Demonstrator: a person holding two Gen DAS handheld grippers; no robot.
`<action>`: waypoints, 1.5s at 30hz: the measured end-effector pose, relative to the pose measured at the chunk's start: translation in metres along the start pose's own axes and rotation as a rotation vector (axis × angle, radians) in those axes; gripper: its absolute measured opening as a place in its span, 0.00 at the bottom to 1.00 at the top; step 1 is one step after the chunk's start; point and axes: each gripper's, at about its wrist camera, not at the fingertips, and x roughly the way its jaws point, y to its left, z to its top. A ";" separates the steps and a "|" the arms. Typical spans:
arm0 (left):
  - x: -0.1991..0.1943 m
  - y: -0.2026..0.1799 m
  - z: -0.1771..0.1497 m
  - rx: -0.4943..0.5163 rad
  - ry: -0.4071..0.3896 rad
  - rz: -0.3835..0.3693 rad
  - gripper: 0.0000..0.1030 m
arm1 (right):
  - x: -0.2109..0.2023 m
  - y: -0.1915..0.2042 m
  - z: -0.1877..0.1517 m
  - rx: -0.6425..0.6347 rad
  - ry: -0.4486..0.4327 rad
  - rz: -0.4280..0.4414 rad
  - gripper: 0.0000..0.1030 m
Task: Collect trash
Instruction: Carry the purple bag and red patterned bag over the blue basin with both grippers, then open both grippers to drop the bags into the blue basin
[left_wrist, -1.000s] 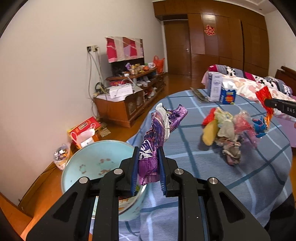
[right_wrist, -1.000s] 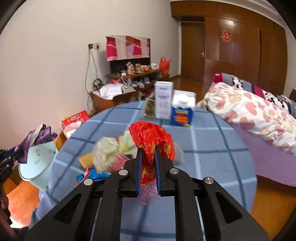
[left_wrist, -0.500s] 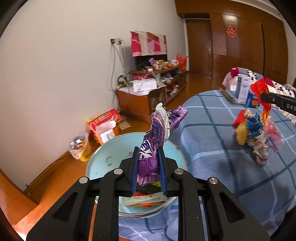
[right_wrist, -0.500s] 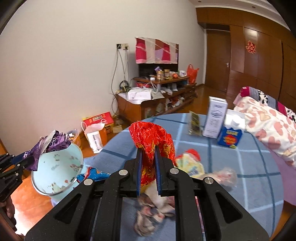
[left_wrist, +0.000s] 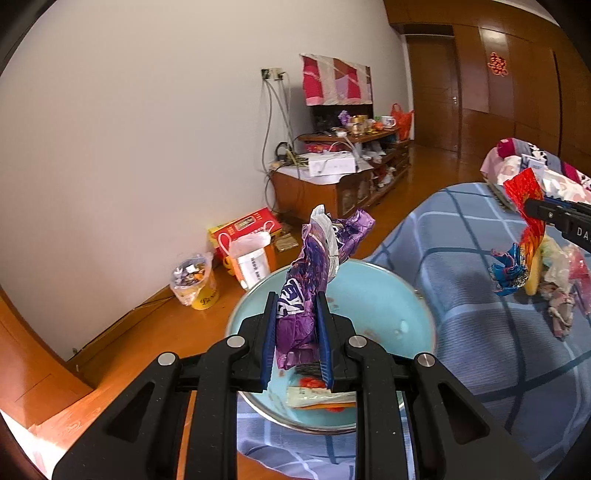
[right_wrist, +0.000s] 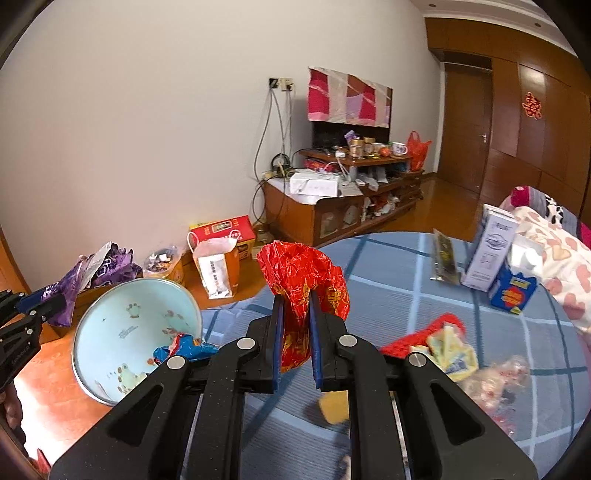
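My left gripper is shut on a crumpled purple wrapper, held over the mouth of a pale blue trash bin that has scraps at its bottom. My right gripper is shut on a red and gold foil wrapper above the blue checked tablecloth. In the right wrist view the bin stands at the table's left edge, with the left gripper and its purple wrapper beside it. More crumpled wrappers lie on the table; a blue one sits by the bin's rim.
A white carton and a blue box stand at the table's far right. On the wooden floor by the wall are a red box, a white bag and a yellow tub. A low wooden cabinet stands behind.
Both grippers have swung left with their wrappers. The bin has come under the left gripper, and in the right wrist view it has grown nearer.
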 end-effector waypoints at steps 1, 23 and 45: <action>0.000 0.002 0.000 -0.003 0.002 0.003 0.19 | 0.002 0.003 0.000 -0.003 0.000 0.004 0.13; 0.011 0.026 0.000 -0.042 0.026 0.089 0.19 | 0.037 0.042 0.007 -0.061 0.023 0.049 0.13; 0.012 0.029 -0.004 -0.044 0.027 0.092 0.20 | 0.049 0.062 0.008 -0.091 0.033 0.068 0.13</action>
